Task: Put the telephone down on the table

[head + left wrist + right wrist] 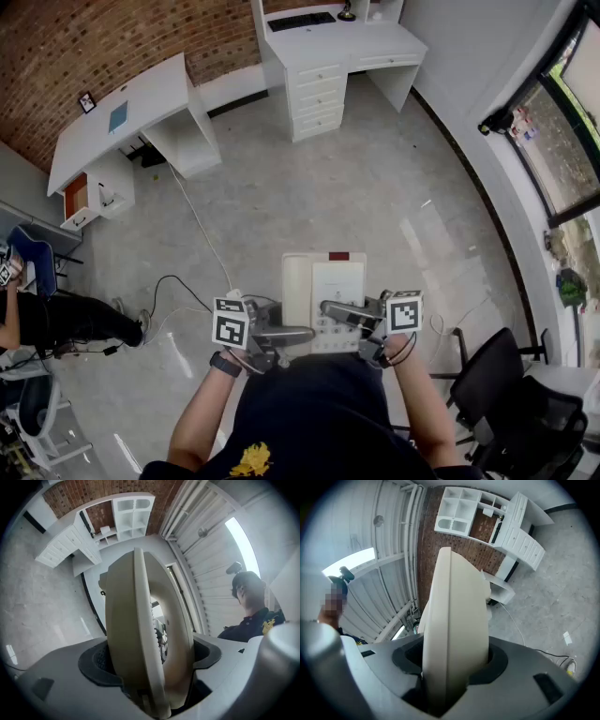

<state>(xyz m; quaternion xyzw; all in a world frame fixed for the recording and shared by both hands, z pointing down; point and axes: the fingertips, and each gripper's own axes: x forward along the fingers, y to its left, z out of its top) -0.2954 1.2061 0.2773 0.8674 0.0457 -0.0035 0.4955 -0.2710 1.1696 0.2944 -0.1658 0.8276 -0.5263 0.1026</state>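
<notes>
I hold a cream desk telephone [323, 281] flat at waist height over the grey floor, handset along its left side and keypad toward me. My left gripper [298, 334] clamps the near left edge. My right gripper [336, 310] clamps the near right edge. In the left gripper view the telephone [136, 630] stands edge-on and fills the gap of my left gripper [150, 663], with both pads pressed on it. Seen from the right gripper view, the telephone's body [454, 620] is wedged the same way in my right gripper [450, 660].
A white desk [122, 117] stands far left against the brick wall and a white desk with drawers [319, 66] stands straight ahead. A cable [202, 234] runs across the floor. A black chair [497, 375] is close on my right; a seated person [56, 319] is at the left.
</notes>
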